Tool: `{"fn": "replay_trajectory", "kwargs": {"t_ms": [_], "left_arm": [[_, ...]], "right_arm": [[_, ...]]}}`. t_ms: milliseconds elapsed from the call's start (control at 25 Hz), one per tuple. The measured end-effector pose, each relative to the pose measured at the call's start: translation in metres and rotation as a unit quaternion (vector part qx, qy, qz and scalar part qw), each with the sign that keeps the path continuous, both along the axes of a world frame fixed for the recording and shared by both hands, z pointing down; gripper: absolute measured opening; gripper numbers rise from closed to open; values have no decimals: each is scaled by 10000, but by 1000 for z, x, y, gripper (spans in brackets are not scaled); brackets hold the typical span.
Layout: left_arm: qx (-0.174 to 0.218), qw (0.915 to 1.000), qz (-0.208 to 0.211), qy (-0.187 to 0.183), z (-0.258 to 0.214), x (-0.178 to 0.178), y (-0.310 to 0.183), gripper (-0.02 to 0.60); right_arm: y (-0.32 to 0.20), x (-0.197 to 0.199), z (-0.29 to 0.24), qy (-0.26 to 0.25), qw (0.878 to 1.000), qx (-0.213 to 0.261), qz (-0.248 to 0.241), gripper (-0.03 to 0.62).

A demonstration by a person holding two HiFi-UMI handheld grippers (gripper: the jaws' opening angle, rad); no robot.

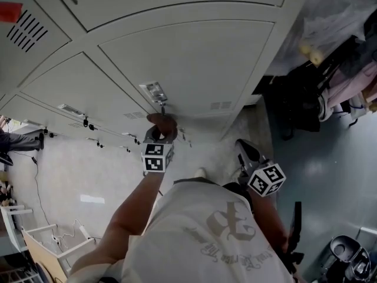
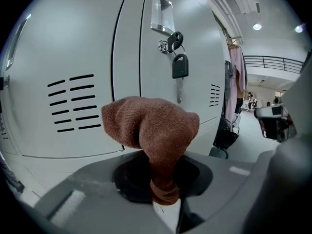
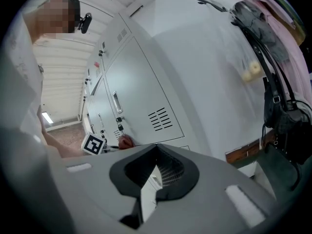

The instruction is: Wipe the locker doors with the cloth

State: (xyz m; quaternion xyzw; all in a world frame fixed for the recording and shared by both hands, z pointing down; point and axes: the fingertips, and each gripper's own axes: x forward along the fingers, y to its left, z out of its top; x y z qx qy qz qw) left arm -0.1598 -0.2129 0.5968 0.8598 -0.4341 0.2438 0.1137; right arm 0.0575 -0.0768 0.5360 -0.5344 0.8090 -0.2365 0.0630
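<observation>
A brown cloth (image 2: 151, 126) is bunched in my left gripper (image 2: 165, 201), which is shut on it. In the head view the cloth (image 1: 162, 122) is close to or touching the grey locker door (image 1: 194, 63), just below its handle plate (image 1: 154, 91). The left gripper view shows that handle (image 2: 162, 16), a black-headed key (image 2: 179, 69) hanging in the lock, and vent slots (image 2: 73, 104). My right gripper (image 1: 242, 149) hangs back from the lockers, shut and holding nothing. The right gripper view shows it (image 3: 148, 189) with the door (image 3: 141, 106) and the cloth (image 3: 126, 141) beyond.
More locker doors with keys (image 1: 88, 122) run off to the left. Bags and hanging clothes (image 1: 330, 81) crowd the right, beside the locker row's end. A black bin (image 1: 347, 258) stands on the floor at lower right, wooden furniture (image 1: 35, 246) at lower left.
</observation>
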Motion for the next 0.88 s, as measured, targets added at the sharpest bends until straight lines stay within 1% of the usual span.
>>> {"fn": "replay_trajectory", "kwargs": {"t_ms": [240, 440, 520, 720, 880], "left_arm": [[2, 9979, -650, -3, -4, 0, -10, 87], [-64, 9950, -994, 4, -4, 3, -11, 86], [-101, 9944, -1049, 10, -3, 8, -10, 86], [-170, 9947, -1011, 97, -4, 32, -7, 86], [-202, 9960, -840, 243, -5, 57, -2, 86]], "right_arm": [[-7, 31, -9, 70, 9995, 60, -307, 8], [-16, 50, -10, 30, 9988, 92, -479, 8], [-20, 55, -11, 27, 9984, 103, -553, 8], [-30, 68, -18, 64, 9976, 175, -669, 8], [-34, 74, -20, 91, 9968, 196, -774, 8]]}}
